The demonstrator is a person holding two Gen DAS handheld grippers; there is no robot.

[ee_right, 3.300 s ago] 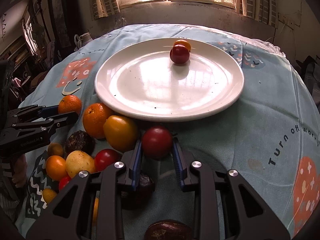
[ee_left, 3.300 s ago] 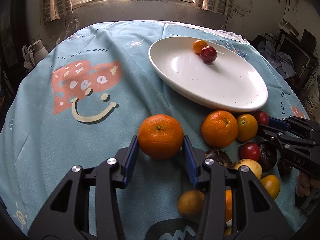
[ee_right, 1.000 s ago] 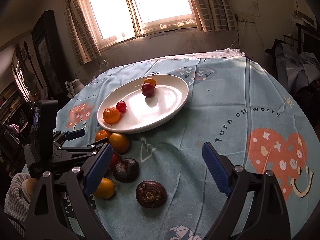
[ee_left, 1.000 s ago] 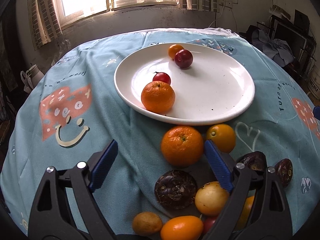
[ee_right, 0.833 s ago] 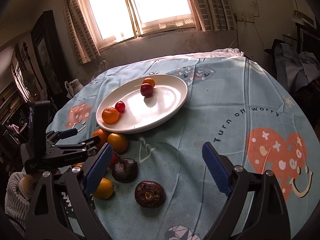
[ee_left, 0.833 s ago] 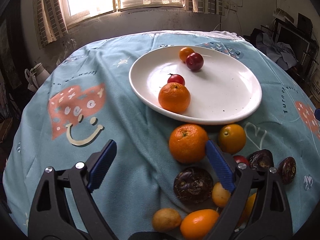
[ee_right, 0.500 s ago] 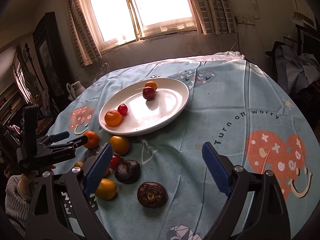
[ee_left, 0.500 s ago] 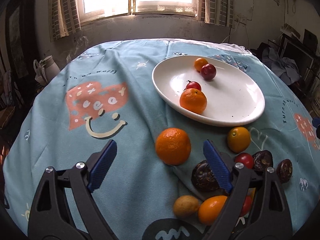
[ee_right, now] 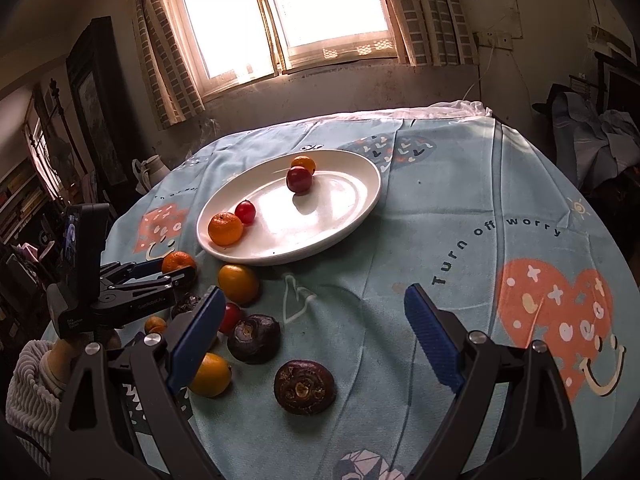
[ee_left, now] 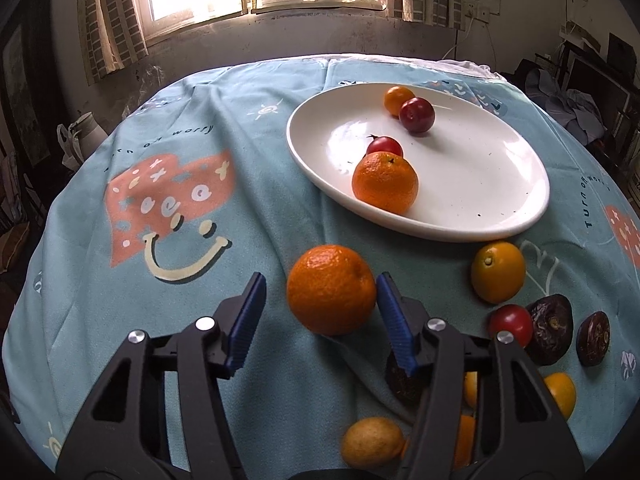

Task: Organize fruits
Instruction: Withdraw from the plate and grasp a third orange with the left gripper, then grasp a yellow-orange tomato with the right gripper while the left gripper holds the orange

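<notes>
A white plate (ee_left: 500, 184) (ee_right: 352, 204) holds an orange (ee_left: 385, 187), a small red tomato (ee_left: 385, 145), a red plum (ee_left: 417, 114) and a small orange fruit (ee_left: 396, 98). My left gripper (ee_left: 320, 300) is open around a second orange (ee_left: 331, 289) on the cloth; its right pad touches the fruit, the left pad stands apart. It also shows in the right wrist view (ee_right: 160, 274). My right gripper (ee_right: 314, 336) is wide open and empty, high above the table.
Loose fruit lies on the blue cloth near the plate: a yellow-orange fruit (ee_left: 497, 272), a red tomato (ee_left: 510, 320), dark brown wrinkled fruits (ee_left: 551, 328) (ee_right: 304, 387) (ee_right: 253, 337), and small yellow ones (ee_left: 372, 442). A white jug (ee_right: 151, 168) stands beyond the table's far left edge.
My left gripper has moved in on the loose orange and narrowed around it. My right gripper has stayed wide open above the table, shifting only slightly.
</notes>
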